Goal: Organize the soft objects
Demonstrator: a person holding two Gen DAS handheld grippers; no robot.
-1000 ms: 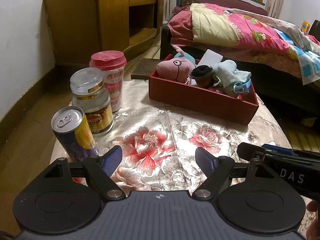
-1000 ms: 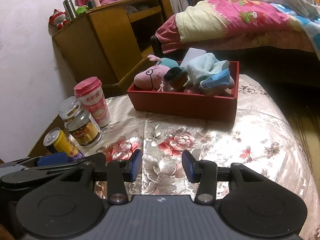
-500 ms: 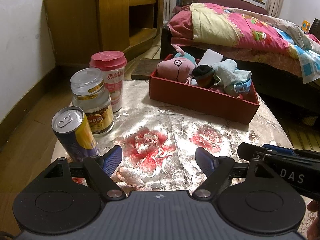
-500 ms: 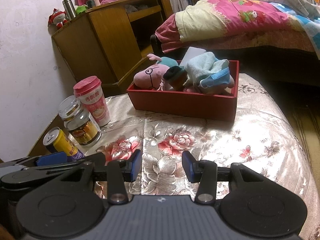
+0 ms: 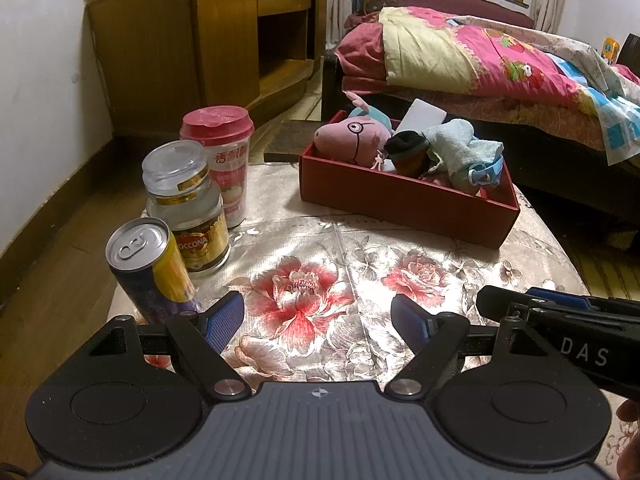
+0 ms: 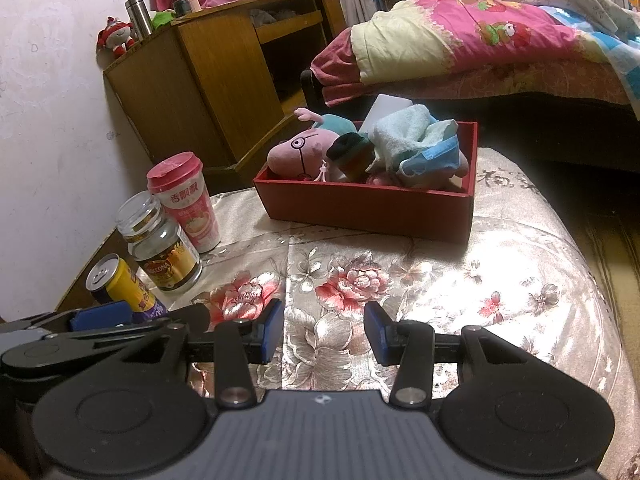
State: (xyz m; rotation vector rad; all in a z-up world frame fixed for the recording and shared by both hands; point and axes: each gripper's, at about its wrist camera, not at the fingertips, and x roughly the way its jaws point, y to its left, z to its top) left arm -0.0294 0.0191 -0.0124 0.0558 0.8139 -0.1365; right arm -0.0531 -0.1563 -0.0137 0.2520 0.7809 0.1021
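A red box (image 5: 404, 204) (image 6: 360, 210) stands at the far side of the flowered table. In it lie a pink pig plush (image 5: 352, 140) (image 6: 296, 156), a dark sock ball (image 5: 408, 150) (image 6: 352, 152), a light blue towel (image 5: 456, 144) (image 6: 404, 132) and a blue face mask (image 5: 486, 170) (image 6: 434, 156). My left gripper (image 5: 318, 320) is open and empty over the near table edge. My right gripper (image 6: 324, 330) is open and empty beside it; its body shows in the left wrist view (image 5: 568, 320).
A yellow-and-blue can (image 5: 150, 264) (image 6: 120, 284), a glass jar (image 5: 186, 208) (image 6: 160, 244) and a pink-lidded cup (image 5: 222, 152) (image 6: 186, 200) stand at the table's left. A wooden cabinet (image 5: 200, 48) is behind, a bed (image 5: 500, 68) at the back right.
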